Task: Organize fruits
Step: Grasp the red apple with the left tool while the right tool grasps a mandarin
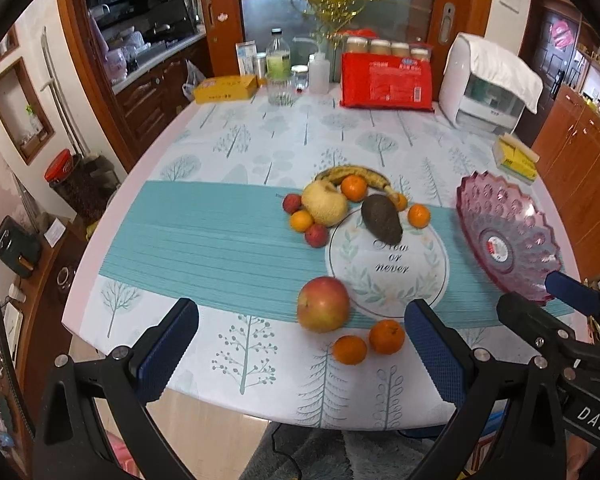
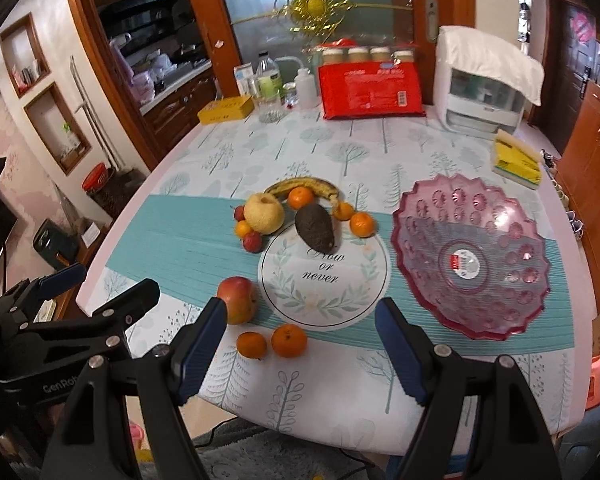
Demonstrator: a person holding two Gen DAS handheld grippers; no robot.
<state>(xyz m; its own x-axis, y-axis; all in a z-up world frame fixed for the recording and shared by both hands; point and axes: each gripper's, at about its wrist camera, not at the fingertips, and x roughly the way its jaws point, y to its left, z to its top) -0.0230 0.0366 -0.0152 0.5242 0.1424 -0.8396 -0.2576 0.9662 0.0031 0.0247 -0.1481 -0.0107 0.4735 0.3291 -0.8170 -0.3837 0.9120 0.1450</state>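
A pink glass fruit bowl [image 1: 508, 236] [image 2: 472, 256] stands empty on the right of the table. A red apple [image 1: 323, 304] [image 2: 238, 299] and two tangerines [image 1: 386, 336] [image 2: 289, 340] lie near the front edge. Farther back lie a dark avocado [image 1: 381, 218] [image 2: 314, 227], a yellow pear [image 1: 324, 203] [image 2: 263, 213], a banana [image 1: 356, 174] [image 2: 304, 186], more tangerines and small red fruits. My left gripper [image 1: 300, 344] is open and empty, in front of the apple. My right gripper [image 2: 300, 336] is open and empty above the front edge.
A teal mat with a round "Now or never" print [image 2: 324, 276] runs across the table. At the back stand a red package [image 1: 386, 80], bottles, a yellow box [image 1: 225, 88] and a white appliance [image 1: 488, 84]. A yellow sponge pack [image 1: 516, 158] lies far right.
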